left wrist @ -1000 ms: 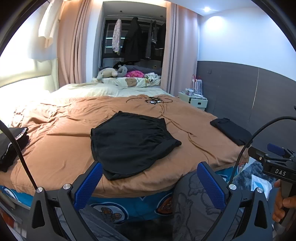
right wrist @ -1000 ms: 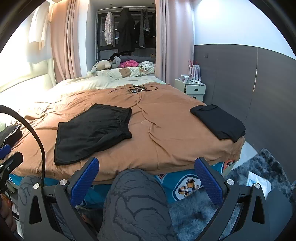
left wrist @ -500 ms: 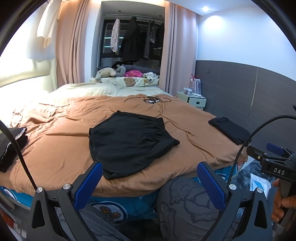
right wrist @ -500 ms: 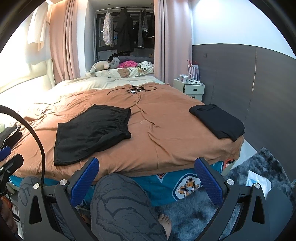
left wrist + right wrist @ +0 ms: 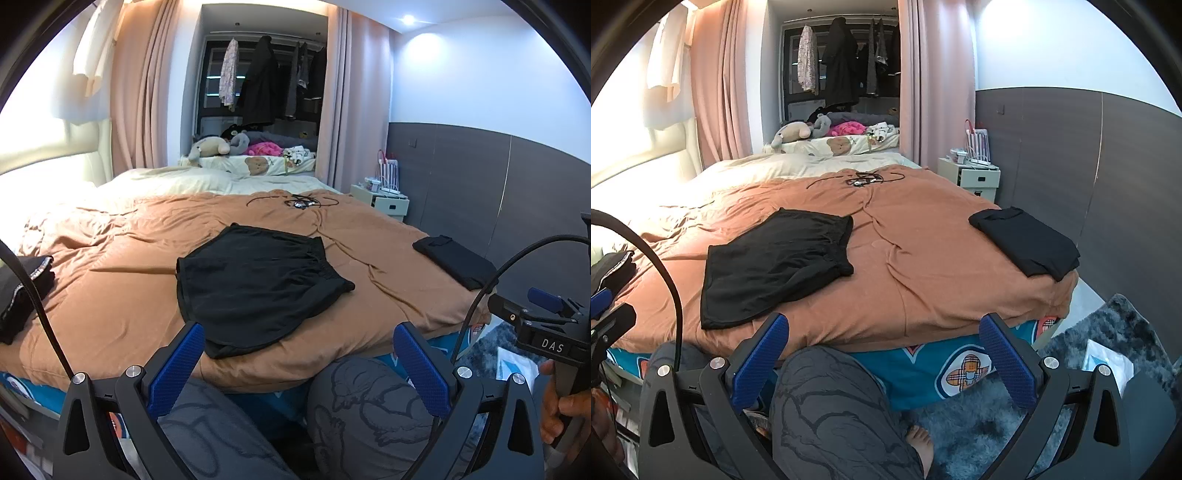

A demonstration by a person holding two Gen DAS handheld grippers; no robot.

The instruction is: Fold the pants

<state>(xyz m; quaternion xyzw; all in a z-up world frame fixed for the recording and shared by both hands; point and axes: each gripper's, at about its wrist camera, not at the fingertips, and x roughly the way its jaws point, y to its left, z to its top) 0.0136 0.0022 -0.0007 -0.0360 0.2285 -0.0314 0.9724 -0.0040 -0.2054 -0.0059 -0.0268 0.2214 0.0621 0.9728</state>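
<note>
Black shorts (image 5: 255, 284) lie spread flat on the brown bedspread (image 5: 110, 266), waistband toward the right; they also show in the right wrist view (image 5: 775, 258). My left gripper (image 5: 299, 354) is open and empty, held back from the bed's near edge, just short of the shorts' hem. My right gripper (image 5: 884, 343) is open and empty, also short of the bed edge, to the right of the shorts. The right gripper's body (image 5: 543, 328) shows at the right of the left wrist view.
A folded black garment (image 5: 1027, 243) lies at the bed's right corner. A dark pile (image 5: 18, 291) sits at the bed's left edge. Cables (image 5: 295, 201) lie farther back on the bed. The person's knees (image 5: 827, 406), a grey rug (image 5: 1108, 354) and a white nightstand (image 5: 971, 173) are nearby.
Both grippers have drifted slightly; the bed and shorts sit a little more to the left in view. The person's knee has shifted. Nothing was grasped.
</note>
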